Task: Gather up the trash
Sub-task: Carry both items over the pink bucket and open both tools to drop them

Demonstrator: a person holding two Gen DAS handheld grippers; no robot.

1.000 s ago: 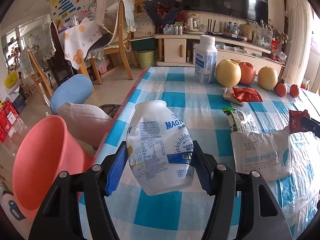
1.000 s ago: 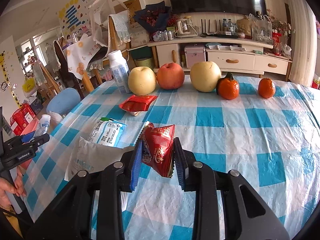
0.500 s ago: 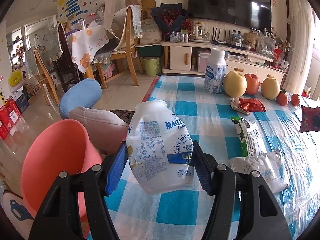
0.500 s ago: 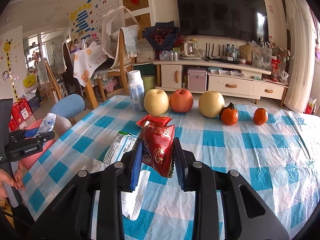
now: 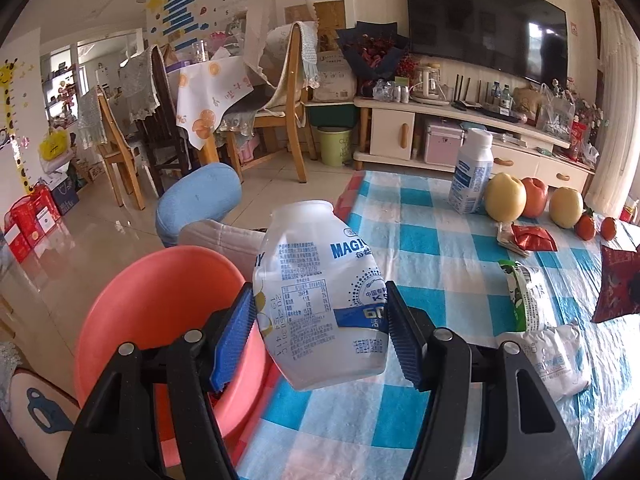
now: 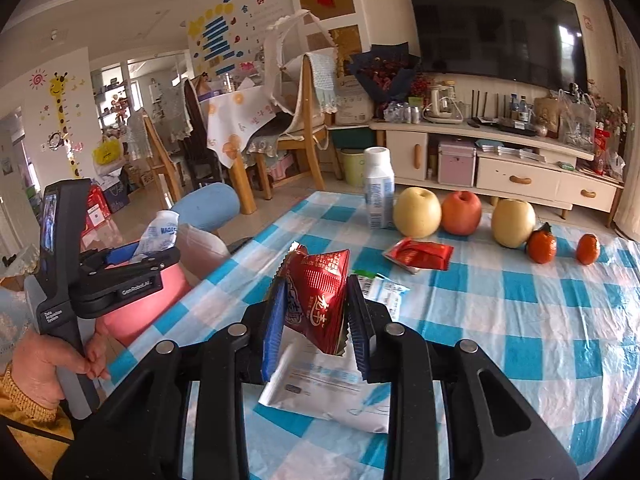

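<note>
My left gripper [image 5: 320, 332] is shut on a crushed white plastic bottle [image 5: 320, 296] with blue print, held over the table's left edge beside a pink bin [image 5: 160, 312]. In the right wrist view the left gripper [image 6: 132, 258], its bottle [image 6: 158, 236] and the pink bin [image 6: 148, 304] show at the left. My right gripper [image 6: 316, 328] is shut on a red snack wrapper [image 6: 316, 296], held above the blue checked tablecloth [image 6: 520, 320]. That wrapper [image 5: 616, 284] shows at the right edge of the left view.
On the table lie a white pouch [image 6: 332, 392], a green-white wrapper [image 5: 528, 296] and a red packet [image 6: 420, 254]. A white bottle [image 6: 378, 194], apples, pears [image 6: 416, 212] and small oranges [image 6: 542, 246] stand at the far side. A blue stool [image 5: 200, 204] and chairs stand on the left.
Both grippers have risen and drawn back towards the near left. The left gripper's bottle has moved nearer the pink bin's mouth. Both grips are unchanged.
</note>
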